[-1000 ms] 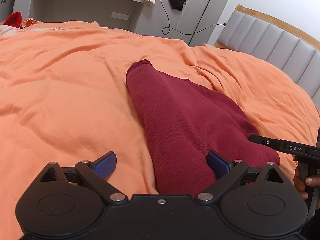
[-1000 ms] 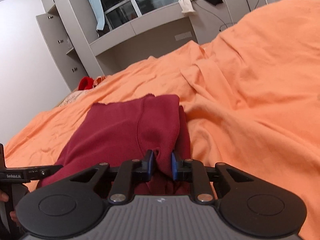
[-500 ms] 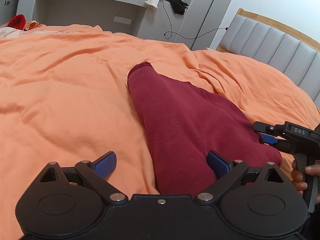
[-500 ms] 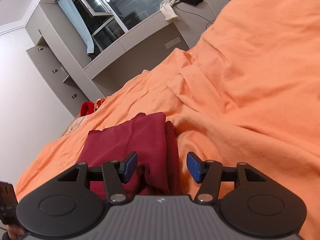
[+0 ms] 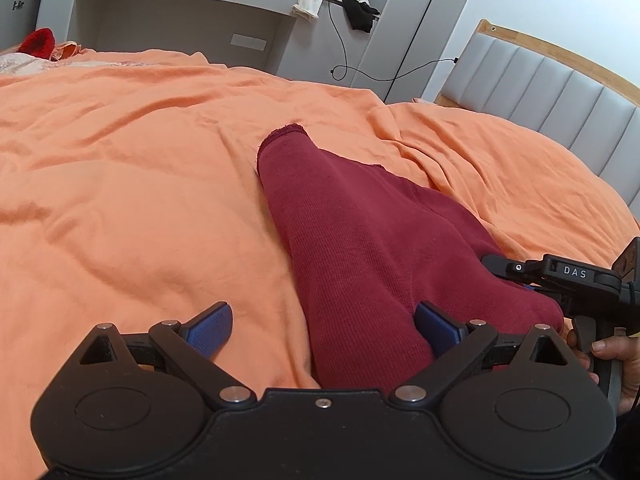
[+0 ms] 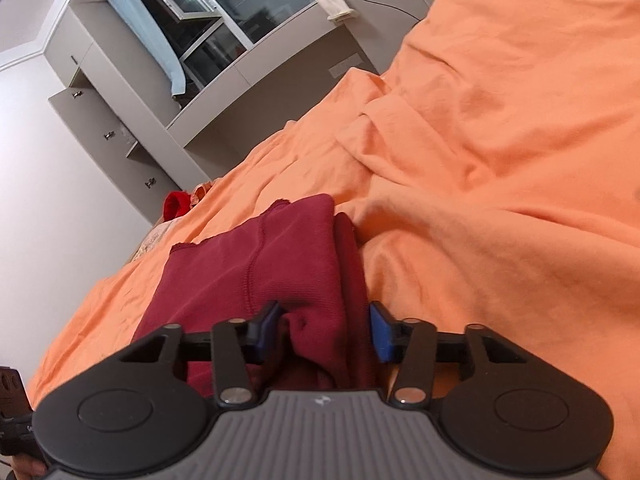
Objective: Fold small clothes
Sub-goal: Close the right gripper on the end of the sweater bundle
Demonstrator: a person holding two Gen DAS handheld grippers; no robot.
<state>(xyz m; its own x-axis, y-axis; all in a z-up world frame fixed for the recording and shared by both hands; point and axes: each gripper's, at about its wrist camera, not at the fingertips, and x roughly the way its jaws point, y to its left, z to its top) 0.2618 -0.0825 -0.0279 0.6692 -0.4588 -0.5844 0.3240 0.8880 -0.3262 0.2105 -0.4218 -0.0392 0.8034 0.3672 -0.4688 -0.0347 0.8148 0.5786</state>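
The dark red garment (image 5: 360, 248) lies folded lengthwise into a narrow strip on the orange bedcover (image 5: 140, 200), running from the near edge of the bed toward the far side, with the headboard (image 5: 560, 92) off to the right.

The right gripper (image 6: 324, 328) straddles the near right end of the strip. Its jaws stand partly apart and have just been closing a little; a bunched fold of the cloth sits between the 2 blue pads (image 6: 380, 336), but the pads do not appear to press on it, so nothing is gripped. The left gripper (image 5: 320, 322) has its jaws wide apart, the left pad over bare bedcover and the right pad resting against the garment's top.

The step in hand looks like taking a fresh hold on the near end, ready for the next fold. To do it well, the right pads should close on every layer at the corner (a pinch on the top layer alone would pull the strip open). The left gripper should take the other near corner, so both rise together and the end travels squarely toward the far cuff.

Both grippers point forward and somewhat down at the cloth. The right one is rolled, its view tilted against the room. The person's right hand (image 5: 612, 354) is wrapped around its handle.
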